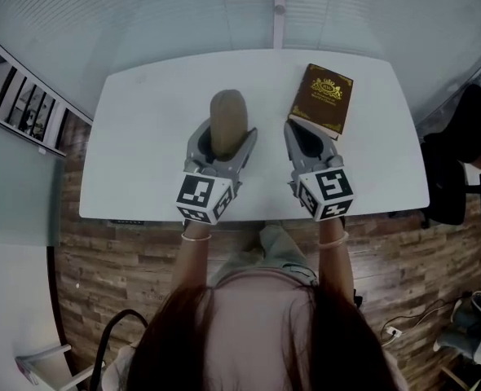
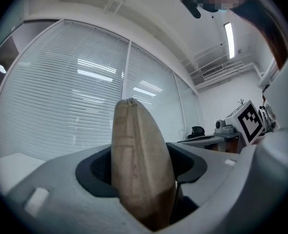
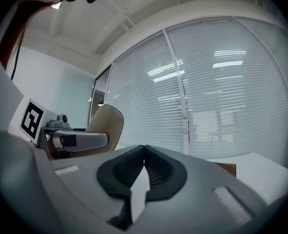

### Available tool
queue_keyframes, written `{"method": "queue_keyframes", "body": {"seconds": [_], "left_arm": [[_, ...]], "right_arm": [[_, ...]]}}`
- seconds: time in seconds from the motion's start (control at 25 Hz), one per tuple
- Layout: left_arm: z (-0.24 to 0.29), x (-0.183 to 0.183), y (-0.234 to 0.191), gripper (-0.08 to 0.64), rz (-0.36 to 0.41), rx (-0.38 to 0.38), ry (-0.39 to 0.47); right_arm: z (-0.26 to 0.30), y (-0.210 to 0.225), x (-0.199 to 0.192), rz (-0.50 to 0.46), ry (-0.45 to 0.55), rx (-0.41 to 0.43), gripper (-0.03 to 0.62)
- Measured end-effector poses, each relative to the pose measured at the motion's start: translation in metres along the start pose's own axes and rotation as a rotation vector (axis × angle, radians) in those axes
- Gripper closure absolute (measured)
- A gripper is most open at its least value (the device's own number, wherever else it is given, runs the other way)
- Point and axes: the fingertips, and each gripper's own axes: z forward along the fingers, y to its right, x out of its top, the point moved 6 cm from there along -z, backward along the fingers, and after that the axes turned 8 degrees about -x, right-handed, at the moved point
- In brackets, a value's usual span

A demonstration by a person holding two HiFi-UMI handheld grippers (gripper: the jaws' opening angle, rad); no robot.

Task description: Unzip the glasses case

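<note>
Grips the case (image 1: 228, 114) in the left gripper (image 1: 226, 139), jaws set wide and pressed on both its sides. Holds it over the middle of the table (image 1: 143, 129), free end pointing to 12 o'clock past the jaw tips. Has the right gripper (image 1: 308, 133) closed tight on nothing, at 3 o'clock of the case and apart from it.

Leaves bare tabletop from 9 to 12 o'clock of the case, right out to the left and far edges. Finds less room at 1 o'clock: the book (image 1: 322, 98) there, just ahead of the right jaws, its far corner near the far edge. Has the rear ends of both grippers close to the near edge, at 6 o'clock. Beyond the right edge, at 3 o'clock, a dark chair (image 1: 456, 169), partly cut off by the frame.

Cannot make out the zip or its pull in any view, only faint seams down the case. Cannot tell whether the case touches the table.
</note>
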Motion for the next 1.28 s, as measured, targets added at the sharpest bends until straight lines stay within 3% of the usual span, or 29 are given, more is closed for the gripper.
{"method": "queue_keyframes", "body": {"seconds": [0.6, 1.28], "left_arm": [[-0.083, 0.013, 0.027, 0.261, 0.014, 0.017, 0.013], [-0.102, 0.022, 0.035, 0.261, 0.007, 0.013, 0.019]], "right_arm": [[-0.053, -0.065, 0.011, -0.039, 0.012, 0.012, 0.589], [-0.070, -0.073, 0.015, -0.041, 0.023, 0.009, 0.589]]}}
